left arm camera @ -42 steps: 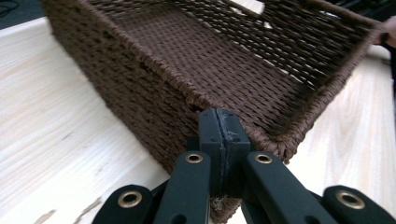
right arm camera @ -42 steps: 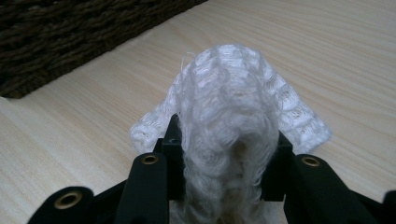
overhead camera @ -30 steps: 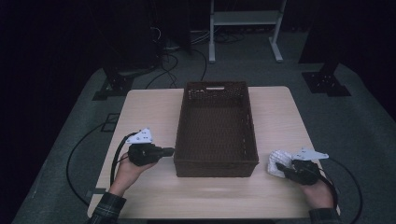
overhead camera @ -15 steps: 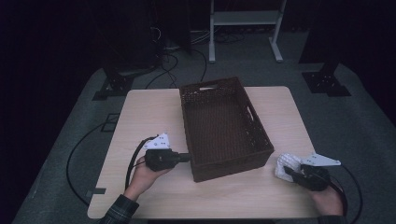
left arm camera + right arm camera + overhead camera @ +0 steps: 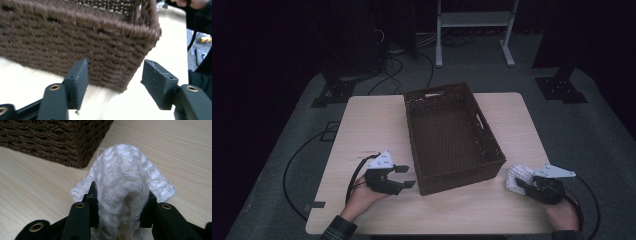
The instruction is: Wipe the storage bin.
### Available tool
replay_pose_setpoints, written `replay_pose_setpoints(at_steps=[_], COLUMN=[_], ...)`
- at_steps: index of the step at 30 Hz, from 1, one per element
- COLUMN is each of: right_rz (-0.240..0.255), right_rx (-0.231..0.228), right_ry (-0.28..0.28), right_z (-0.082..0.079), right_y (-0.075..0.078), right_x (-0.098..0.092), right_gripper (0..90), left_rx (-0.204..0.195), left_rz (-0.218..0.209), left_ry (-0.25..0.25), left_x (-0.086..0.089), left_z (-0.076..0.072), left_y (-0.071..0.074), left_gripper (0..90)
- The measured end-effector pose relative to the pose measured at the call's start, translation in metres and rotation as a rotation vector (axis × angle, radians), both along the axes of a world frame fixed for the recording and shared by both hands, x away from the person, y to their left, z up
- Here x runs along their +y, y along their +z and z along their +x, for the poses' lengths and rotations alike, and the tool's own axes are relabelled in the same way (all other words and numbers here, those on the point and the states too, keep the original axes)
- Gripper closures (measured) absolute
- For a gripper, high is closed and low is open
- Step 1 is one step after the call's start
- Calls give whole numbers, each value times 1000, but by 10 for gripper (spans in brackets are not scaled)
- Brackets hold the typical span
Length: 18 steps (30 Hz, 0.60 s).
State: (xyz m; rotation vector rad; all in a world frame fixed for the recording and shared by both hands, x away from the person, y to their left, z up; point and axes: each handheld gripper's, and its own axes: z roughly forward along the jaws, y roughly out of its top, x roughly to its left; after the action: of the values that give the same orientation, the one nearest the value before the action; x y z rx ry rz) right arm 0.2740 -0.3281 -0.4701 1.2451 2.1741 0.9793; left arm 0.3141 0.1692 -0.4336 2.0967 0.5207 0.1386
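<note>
Left tongs [image 5: 408,177]: your jaws stand apart, having just been opening, with nothing between them. In the left gripper view the two black pads frame the near corner of the brown woven basket [image 5: 82,42] without touching it; bare surface shows below the gap. In the high view your left hand [image 5: 364,192] comes in from the bottom edge, sleeve cuff at the surface's near rim, forearm angled up and to the right, and the tongs lie nearly level and point at the basket's near left corner. A cable loops from the tongs off the left edge of the surface.

Right tongs [image 5: 120,202]: your jaws are closed on a white knitted cloth [image 5: 122,177], which bulges up and forward between the pads and spills to either side. In the high view your right hand [image 5: 562,212] sits at the near right corner of the surface [image 5: 367,125], the tongs [image 5: 524,184] pointing left and slightly away from you, toward the basket's near right corner. The cloth [image 5: 517,176] rests low over the surface, just beside that corner; whether it touches the weave cannot be told.

Basket [image 5: 452,137]: rectangular, dark brown, cut-out handles in its short ends. It stands on the light wood surface between your two hands, turned slightly askew to the surface's edges.
</note>
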Motion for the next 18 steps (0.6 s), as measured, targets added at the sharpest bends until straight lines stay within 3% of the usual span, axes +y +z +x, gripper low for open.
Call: replay_pose_setpoints(at_steps=[3,10,13,18], right_rz=[-1,-2,-2,-2], right_rx=[-1,1,0,0], right_ry=[0,2,4,4], right_z=[0,1,1,1], right_y=[0,0,-1,-1], right_x=[0,1,1,1], right_gripper=[623,622,622,622], left_rx=[-14,-25,-6,-3], left_rz=[32,93,100,155], left_ry=[10,6,6,11], left_x=[-4,-14,-18,-25], left_z=[-2,-3,-2,0], left_y=[-7,-23,-29,-39], left_gripper=[302,264,245,216])
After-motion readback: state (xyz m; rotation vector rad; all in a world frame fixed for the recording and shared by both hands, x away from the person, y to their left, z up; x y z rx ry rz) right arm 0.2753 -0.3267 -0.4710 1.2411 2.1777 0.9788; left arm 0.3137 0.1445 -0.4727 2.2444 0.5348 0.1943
